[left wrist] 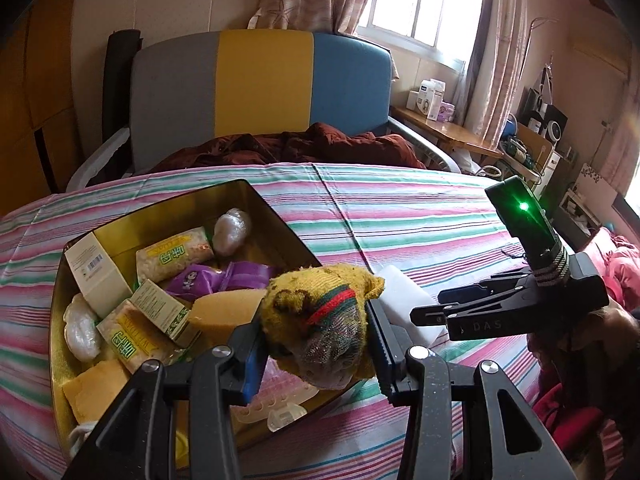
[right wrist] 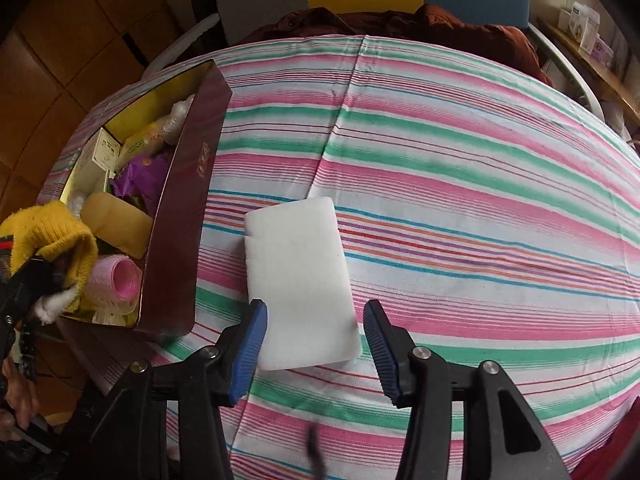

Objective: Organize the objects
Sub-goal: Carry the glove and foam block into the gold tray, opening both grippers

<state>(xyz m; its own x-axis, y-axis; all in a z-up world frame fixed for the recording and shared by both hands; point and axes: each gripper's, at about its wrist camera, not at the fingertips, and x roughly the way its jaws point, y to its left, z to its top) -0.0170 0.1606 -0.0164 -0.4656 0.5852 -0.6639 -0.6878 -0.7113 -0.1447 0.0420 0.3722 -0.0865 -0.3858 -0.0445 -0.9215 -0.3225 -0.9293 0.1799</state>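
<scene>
A yellow sock [left wrist: 324,312] is clamped in the left gripper [left wrist: 316,348] jaws above the crowded tin box [right wrist: 180,216]. A white foam block [right wrist: 300,280] is left on the striped bed sheet [right wrist: 460,200], just beside the box, between the right gripper [right wrist: 316,344] jaws, which are parted and not touching it.

The right tongs [left wrist: 426,312] bear the letters "DAS" on their black body. In the tin [left wrist: 280,216], a white box [left wrist: 94,268] carries a barcode. Other print is too small to read.
</scene>
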